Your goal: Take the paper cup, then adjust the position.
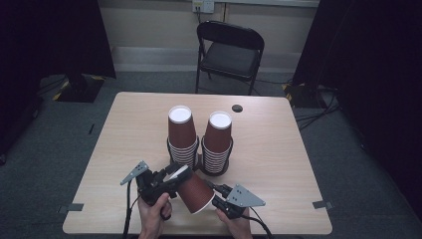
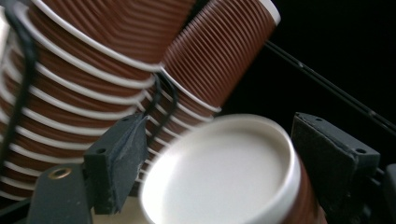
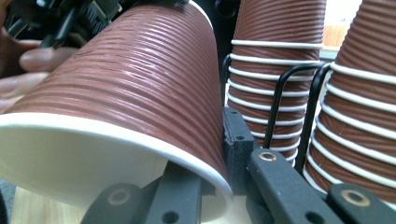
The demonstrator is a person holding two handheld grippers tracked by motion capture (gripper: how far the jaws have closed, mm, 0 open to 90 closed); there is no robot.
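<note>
A single brown ribbed paper cup [image 1: 196, 191] lies on its side above the table's front edge, between my two grippers. My left gripper [image 1: 174, 174] is at its white base [image 2: 224, 172]. The base sits between the two black jaws of the left gripper [image 2: 219, 135], which stand close beside it without pressing. My right gripper [image 1: 214, 191] is at the cup's mouth. In the right gripper view the gripper [image 3: 203, 144] has one jaw inside the cup [image 3: 126, 93] and the other outside, pinching the wall at the rim.
Two upside-down stacks of the same cups [image 1: 181, 134] [image 1: 218, 139] stand in black wire holders [image 3: 280, 93] at the table's [image 1: 278, 149] middle, just beyond the held cup. A black folding chair [image 1: 229, 50] stands behind the table. A dark round grommet [image 1: 237, 108] sits near the far edge.
</note>
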